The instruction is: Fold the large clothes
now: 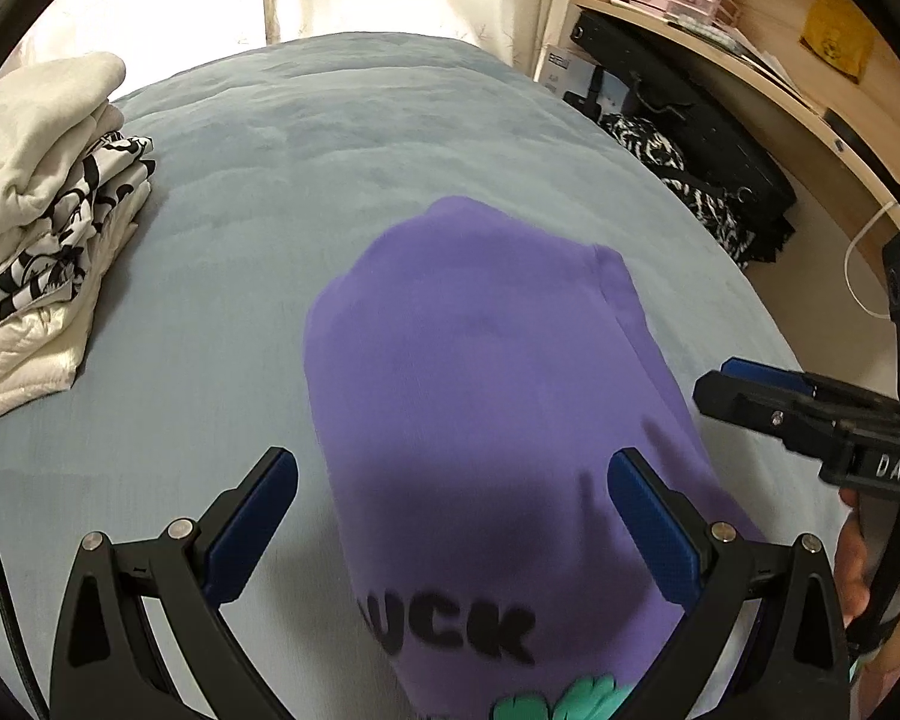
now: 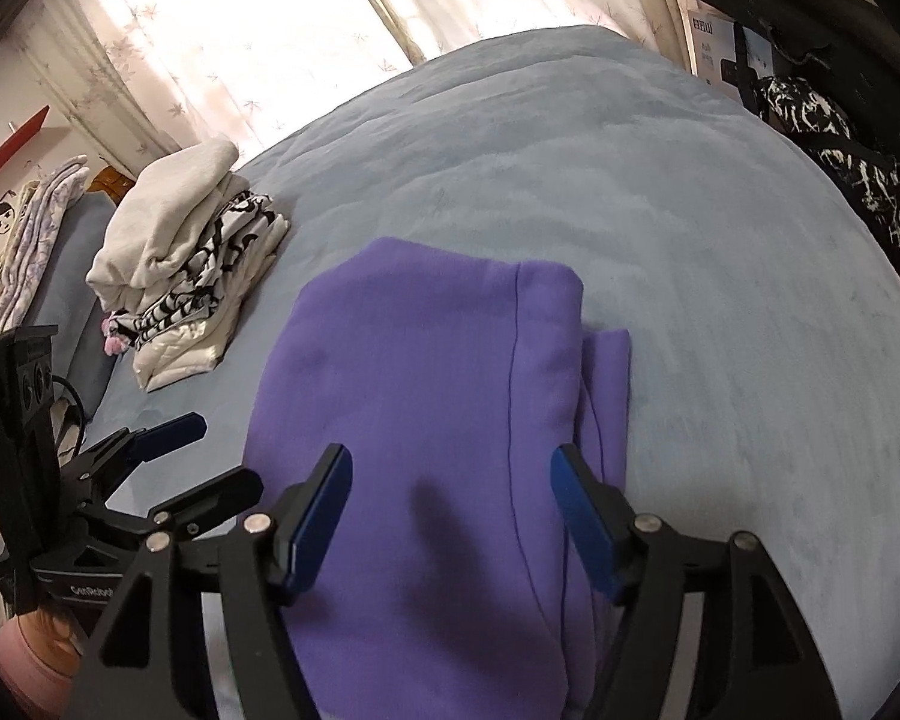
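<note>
A purple sweatshirt [image 1: 486,384] lies folded into a long narrow shape on the grey-blue bed [image 1: 330,168]; black print and a green motif show at its near end. It also shows in the right wrist view [image 2: 414,396], with a folded edge at its right. My left gripper [image 1: 450,480] is open and empty, above the sweatshirt's near end. My right gripper [image 2: 450,480] is open and empty over the sweatshirt. The right gripper also shows in the left wrist view [image 1: 768,396], to the right of the garment. The left gripper shows in the right wrist view [image 2: 168,450] at the left.
A stack of folded white and black-patterned clothes [image 1: 42,228] sits at the bed's left edge, also in the right wrist view [image 2: 186,264]. A wooden shelf with boxes [image 1: 720,30] and black bags [image 1: 690,150] stand to the right of the bed. Curtains [image 2: 240,30] hang behind.
</note>
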A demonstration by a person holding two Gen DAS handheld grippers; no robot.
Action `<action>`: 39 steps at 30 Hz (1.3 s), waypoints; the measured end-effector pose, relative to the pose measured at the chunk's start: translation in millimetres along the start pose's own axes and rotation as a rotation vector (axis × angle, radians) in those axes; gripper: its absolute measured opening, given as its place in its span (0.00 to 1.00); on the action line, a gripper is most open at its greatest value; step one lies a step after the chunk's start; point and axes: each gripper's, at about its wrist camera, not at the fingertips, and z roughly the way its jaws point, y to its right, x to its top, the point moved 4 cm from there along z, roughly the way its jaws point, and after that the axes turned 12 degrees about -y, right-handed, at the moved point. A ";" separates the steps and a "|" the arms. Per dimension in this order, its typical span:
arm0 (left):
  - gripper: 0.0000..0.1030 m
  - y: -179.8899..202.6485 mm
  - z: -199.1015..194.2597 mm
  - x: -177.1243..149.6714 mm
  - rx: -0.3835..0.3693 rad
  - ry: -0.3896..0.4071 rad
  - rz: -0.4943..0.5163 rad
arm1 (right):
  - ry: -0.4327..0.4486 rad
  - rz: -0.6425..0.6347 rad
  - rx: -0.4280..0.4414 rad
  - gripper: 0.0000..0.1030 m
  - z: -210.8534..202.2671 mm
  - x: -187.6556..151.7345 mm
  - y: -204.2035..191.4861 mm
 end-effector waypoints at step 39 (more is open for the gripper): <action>1.00 -61.8 100.9 -65.8 -0.664 -0.103 -0.334 | -0.166 0.156 0.347 0.84 73.3 -29.3 67.3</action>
